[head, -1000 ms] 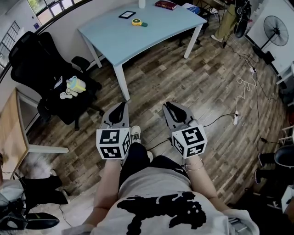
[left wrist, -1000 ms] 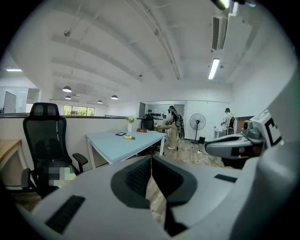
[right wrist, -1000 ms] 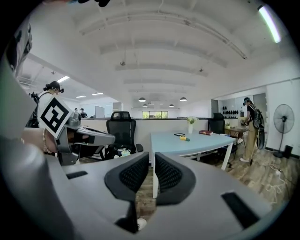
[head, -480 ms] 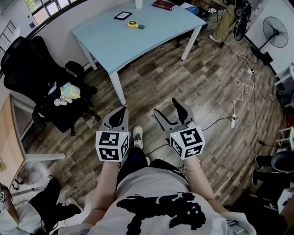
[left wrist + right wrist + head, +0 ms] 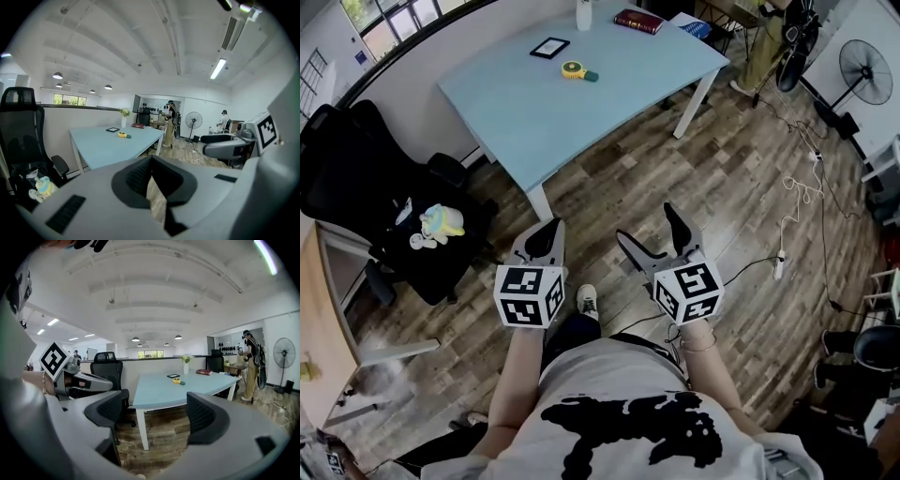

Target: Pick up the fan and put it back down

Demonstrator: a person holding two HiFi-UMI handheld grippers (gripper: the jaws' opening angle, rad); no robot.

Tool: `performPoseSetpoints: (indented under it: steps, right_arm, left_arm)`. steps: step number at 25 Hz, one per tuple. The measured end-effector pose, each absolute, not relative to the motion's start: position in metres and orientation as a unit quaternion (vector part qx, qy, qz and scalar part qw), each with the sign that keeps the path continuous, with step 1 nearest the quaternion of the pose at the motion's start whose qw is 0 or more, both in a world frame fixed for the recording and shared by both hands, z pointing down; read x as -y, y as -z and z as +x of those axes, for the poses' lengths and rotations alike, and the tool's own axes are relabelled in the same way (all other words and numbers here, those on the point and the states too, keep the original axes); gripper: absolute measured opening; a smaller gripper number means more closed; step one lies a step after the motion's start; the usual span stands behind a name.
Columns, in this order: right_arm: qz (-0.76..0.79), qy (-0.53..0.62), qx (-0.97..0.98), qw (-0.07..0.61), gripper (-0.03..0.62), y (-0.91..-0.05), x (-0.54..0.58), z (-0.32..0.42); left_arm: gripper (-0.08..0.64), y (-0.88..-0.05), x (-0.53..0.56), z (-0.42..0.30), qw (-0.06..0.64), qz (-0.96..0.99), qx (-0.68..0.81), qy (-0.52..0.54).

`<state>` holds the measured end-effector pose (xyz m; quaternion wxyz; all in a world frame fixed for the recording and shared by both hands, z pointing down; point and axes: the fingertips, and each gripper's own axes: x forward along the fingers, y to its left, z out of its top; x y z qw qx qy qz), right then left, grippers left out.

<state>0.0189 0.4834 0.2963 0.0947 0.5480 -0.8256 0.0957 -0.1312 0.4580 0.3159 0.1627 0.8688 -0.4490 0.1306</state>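
A small yellow round fan (image 5: 575, 69) with a green handle lies on the light blue table (image 5: 534, 112), far ahead of both grippers. It also shows small in the left gripper view as the fan (image 5: 123, 135) and in the right gripper view as the fan (image 5: 177, 380). My left gripper (image 5: 546, 236) is held over the wooden floor, its jaws shut with nothing in them. Beside it, my right gripper (image 5: 649, 227) has its jaws opening wide, with nothing between them. Up close, the left gripper (image 5: 151, 165) shows its pads together and the right gripper (image 5: 154, 416) a broad gap.
A black office chair (image 5: 356, 178) with a toy (image 5: 441, 222) stands left of the table. On the table lie a book (image 5: 637, 21) and a dark tablet (image 5: 549, 47). A floor fan (image 5: 865, 64) and a power strip (image 5: 781, 242) with cables are at the right.
The right gripper's jaws have gone from shut to wide open. Both grippers and the person have moved forward, so the table stands nearer. The left gripper stays shut.
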Motion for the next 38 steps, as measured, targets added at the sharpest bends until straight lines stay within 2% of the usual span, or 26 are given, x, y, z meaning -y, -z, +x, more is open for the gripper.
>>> performPoseSetpoints:
  steps: [8, 16, 28, 38]
  right_arm:
    - [0.562, -0.083, 0.817, 0.096, 0.435, -0.291, -0.401, 0.012]
    - [0.576, -0.099, 0.803, 0.121, 0.446, -0.305, -0.364, 0.019]
    - [0.565, -0.115, 0.809, 0.115, 0.434, -0.32, -0.305, 0.02]
    - [0.52, -0.121, 0.836, 0.126, 0.434, -0.329, -0.204, 0.028]
  left_arm:
    - [0.011, -0.318, -0.371, -0.138, 0.164, 0.875, 0.437, -0.13]
    - [0.011, -0.329, -0.333, -0.146, 0.18, 0.874, 0.43, -0.139]
    - [0.011, -0.351, -0.296, -0.16, 0.204, 0.858, 0.448, -0.144]
    - [0.011, -0.351, -0.206, -0.146, 0.204, 0.841, 0.48, -0.142]
